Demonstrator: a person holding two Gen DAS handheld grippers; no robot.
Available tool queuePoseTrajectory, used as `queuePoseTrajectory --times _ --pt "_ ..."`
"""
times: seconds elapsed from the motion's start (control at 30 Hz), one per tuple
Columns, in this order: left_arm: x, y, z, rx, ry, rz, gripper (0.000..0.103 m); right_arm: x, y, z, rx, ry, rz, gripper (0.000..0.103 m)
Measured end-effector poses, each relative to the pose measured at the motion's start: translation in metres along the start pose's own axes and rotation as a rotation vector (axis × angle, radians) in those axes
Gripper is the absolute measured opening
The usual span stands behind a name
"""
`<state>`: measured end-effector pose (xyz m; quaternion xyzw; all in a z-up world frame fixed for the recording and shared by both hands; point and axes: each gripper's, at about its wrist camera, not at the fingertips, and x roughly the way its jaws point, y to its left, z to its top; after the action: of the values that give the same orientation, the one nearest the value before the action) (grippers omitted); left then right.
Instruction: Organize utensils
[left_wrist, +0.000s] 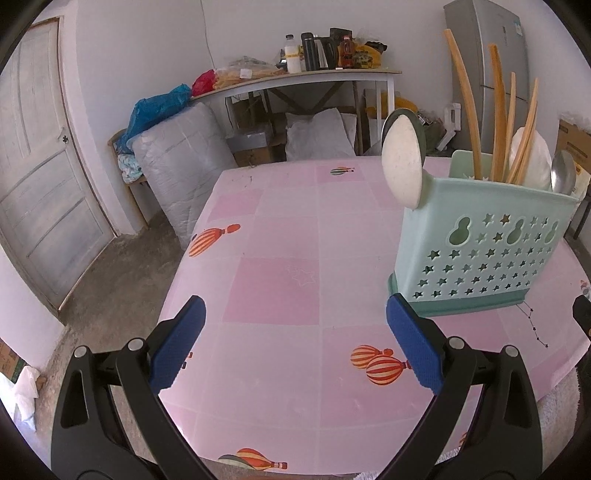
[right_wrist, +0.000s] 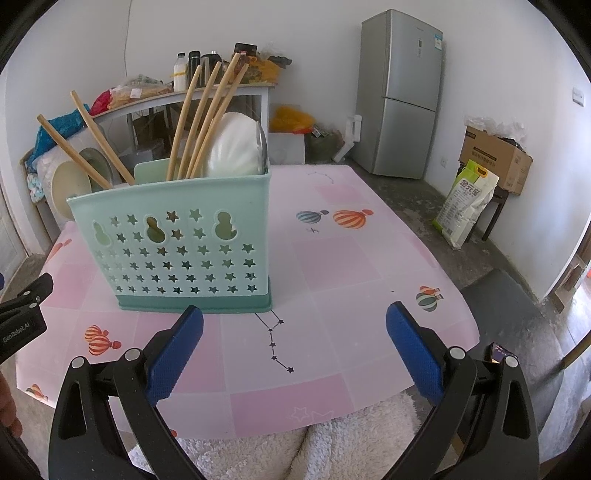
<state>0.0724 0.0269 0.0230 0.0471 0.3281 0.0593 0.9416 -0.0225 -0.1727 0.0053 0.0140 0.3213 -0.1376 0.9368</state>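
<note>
both grippers hang with jaws spread wide and empty, left gripper (left_wrist: 295, 347) and right gripper (right_wrist: 294, 349), since nothing lies loose; the pale green star-punched plastic utensil holder (right_wrist: 184, 251) just beyond the right jaws already keeps wooden chopsticks (right_wrist: 207, 122) upright

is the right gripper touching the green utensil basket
Apart. In the right wrist view, the right gripper is open and a strip of pink tablecloth shows between its left fingertip and the utensil basket base.
</note>
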Motion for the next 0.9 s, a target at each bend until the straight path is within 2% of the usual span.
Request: queuePoseTrajectory --times 0.9 --pt "0.0025 0.0047 -0.0008 -0.02 0.013 0.005 0.094 0.0005 -0.0018 0.0016 0.008 0.003 -0.003 0.096"
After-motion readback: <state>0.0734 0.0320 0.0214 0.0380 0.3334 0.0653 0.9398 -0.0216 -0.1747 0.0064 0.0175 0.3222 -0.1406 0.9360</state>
